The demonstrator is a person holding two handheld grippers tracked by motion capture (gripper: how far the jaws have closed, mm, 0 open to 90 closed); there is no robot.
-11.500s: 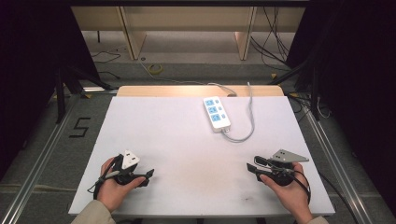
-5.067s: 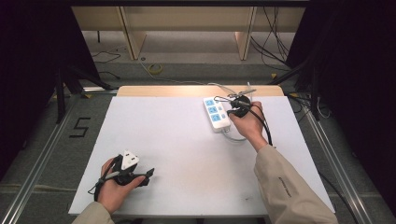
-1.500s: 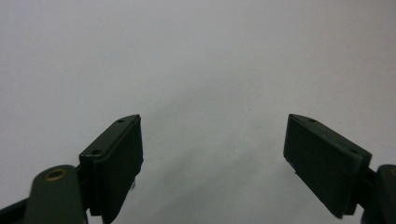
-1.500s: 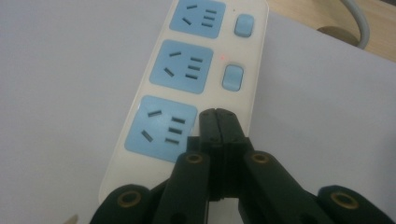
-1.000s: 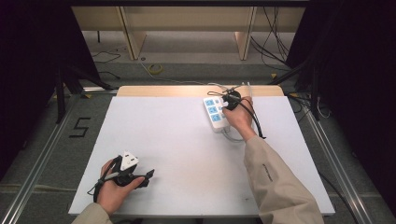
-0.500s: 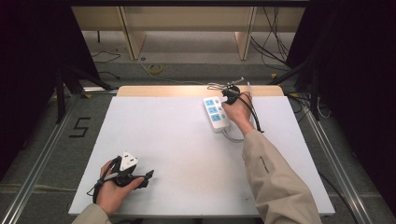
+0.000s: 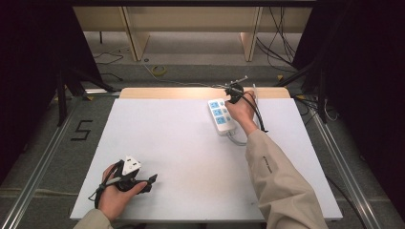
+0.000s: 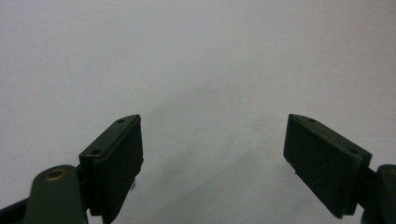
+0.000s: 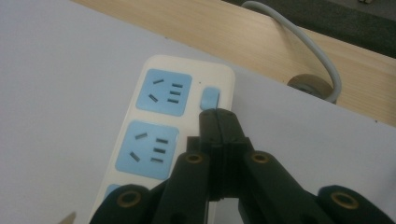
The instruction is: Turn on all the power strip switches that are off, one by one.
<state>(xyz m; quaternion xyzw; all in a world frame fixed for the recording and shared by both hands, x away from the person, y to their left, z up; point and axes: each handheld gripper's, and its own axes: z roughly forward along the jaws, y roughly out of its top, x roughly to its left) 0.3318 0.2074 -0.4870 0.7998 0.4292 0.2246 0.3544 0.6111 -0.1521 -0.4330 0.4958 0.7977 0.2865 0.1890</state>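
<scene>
At the left of the high view, the left gripper (image 7: 136,179) rests on the white table (image 7: 172,143) near the person's edge, held in the left hand (image 7: 114,193). In the left gripper view its jaws stand wide apart with nothing between them, and only bare table lies in front. This gripper seems to have no part in the work for now.

Farther to the right, at the far side of the table, lies the white power strip (image 7: 220,116) with its blue sockets (image 9: 163,92). Its grey cable (image 9: 308,42) runs off over the wooden edge (image 9: 280,51) behind the table. The right hand (image 7: 241,112) reaches over the strip, and the right gripper (image 9: 218,116) has its jaws closed together, holding nothing. In the right gripper view the closed tip lies just below the small blue switch (image 9: 209,98) at the far end of the strip, next to the first socket; whether it already touches the switch I cannot tell.

My judgement is that the work is to press this switch with the closed jaws. The approach is done and the tip is lined up. What is left is the push itself, if it is not made yet, and then to draw the gripper away.
</scene>
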